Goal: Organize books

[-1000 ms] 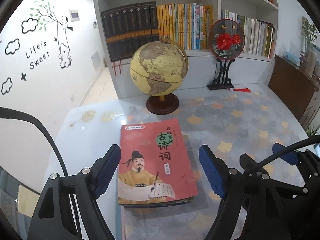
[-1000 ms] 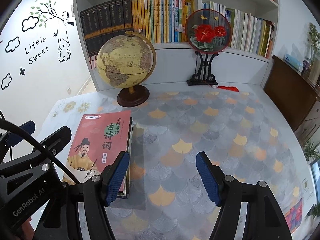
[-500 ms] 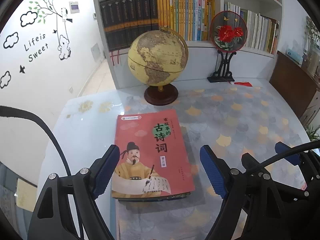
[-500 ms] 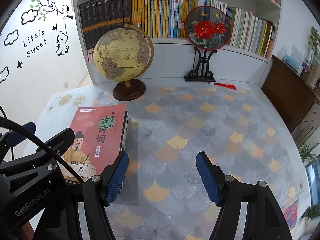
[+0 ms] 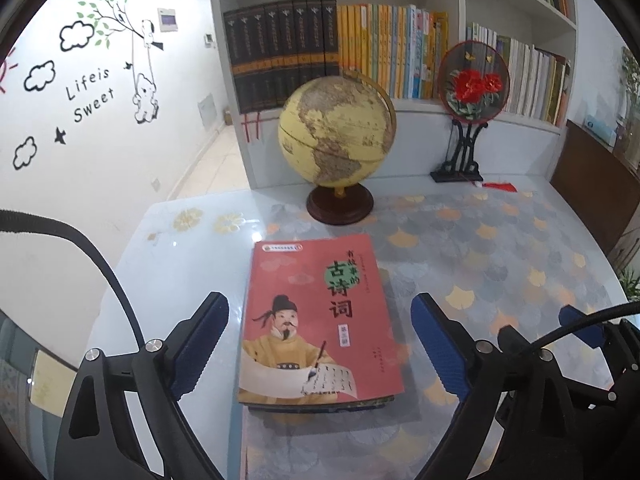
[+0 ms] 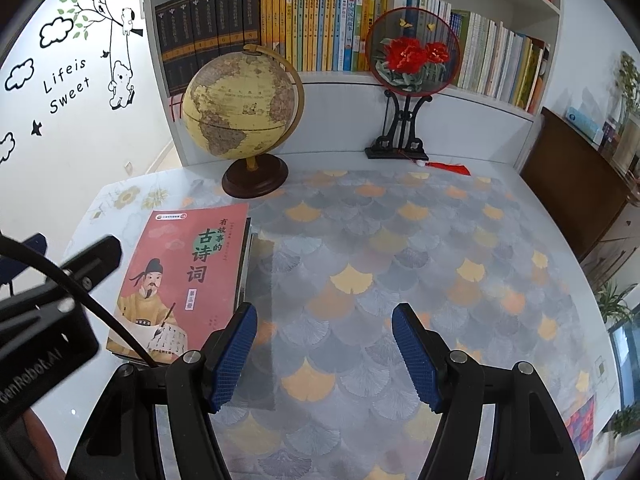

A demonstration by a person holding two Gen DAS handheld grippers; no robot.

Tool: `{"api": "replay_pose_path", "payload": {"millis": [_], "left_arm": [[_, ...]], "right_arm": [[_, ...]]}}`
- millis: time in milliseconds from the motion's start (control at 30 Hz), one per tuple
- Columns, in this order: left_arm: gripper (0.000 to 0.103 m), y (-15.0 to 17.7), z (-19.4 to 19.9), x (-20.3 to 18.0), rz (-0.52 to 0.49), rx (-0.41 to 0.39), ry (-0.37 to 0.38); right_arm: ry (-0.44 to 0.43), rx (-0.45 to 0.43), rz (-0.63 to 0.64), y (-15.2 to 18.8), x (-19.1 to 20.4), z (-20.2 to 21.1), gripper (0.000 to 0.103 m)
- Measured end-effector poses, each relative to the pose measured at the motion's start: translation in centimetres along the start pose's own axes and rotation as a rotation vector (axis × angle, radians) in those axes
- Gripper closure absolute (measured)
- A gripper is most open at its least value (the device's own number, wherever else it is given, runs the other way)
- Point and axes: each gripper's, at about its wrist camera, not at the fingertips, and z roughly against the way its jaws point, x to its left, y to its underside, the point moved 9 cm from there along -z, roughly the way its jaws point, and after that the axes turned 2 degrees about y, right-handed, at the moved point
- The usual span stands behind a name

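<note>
Book [image 5: 316,320]: pink paperback lying flat, cover up, on top of others in a low stack near the counter's [image 5: 500,248] left edge, in front of the globe [image 5: 336,140].
Handling: light, thin, bendy; glossy cover likely slick on the smooth counter top.
Hold: best across the two long edges, or at the spine; stack may shift.
Left hand-held gripper [image 5: 320,344]: jaws opening, straddling the book, pads clear of it.
Right hand-held gripper [image 6: 324,354]: spread, empty, over bare counter beside the stack.
</note>
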Motion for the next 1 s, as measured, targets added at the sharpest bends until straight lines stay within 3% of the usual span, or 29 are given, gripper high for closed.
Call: {"api": "replay_pose_path", "payload": {"millis": [200, 333, 500, 633, 767, 1000], "left_arm": [[0.003, -1.2, 1.2, 1.7, -0.01, -0.117, -0.147], [0.001, -1.5, 1.2, 2.2, 0.029, -0.097, -0.091], [0.001, -1.7, 1.4, 2.1, -0.016, -0.092, -0.141], [0.001, -1.5, 1.5, 1.7, 0.01, -0.067, -0.071], [0.001, -1.0, 1.2, 1.7, 0.006, -0.032, -0.096], [0.001, -0.4, 0.5, 1.0, 0.013, 0.024, -0.045]], "right_arm": [[0.012, 0.013, -0.004, 0.4, -0.3, -0.3, 0.035], [0.017, 0.02, -0.004, 0.7, -0.4, -0.3, 0.035], [0.015, 0.025, -0.011, 0.7, -0.5, -0.3, 0.035], [0.019, 0.019, -0.007, 0.6, -0.5, -0.2, 0.035], [0.029, 0.018, -0.008, 0.6, -0.7, -0.1, 0.035], [0.045, 0.01, -0.013, 0.2, -1.2, 0.2, 0.035]]}}
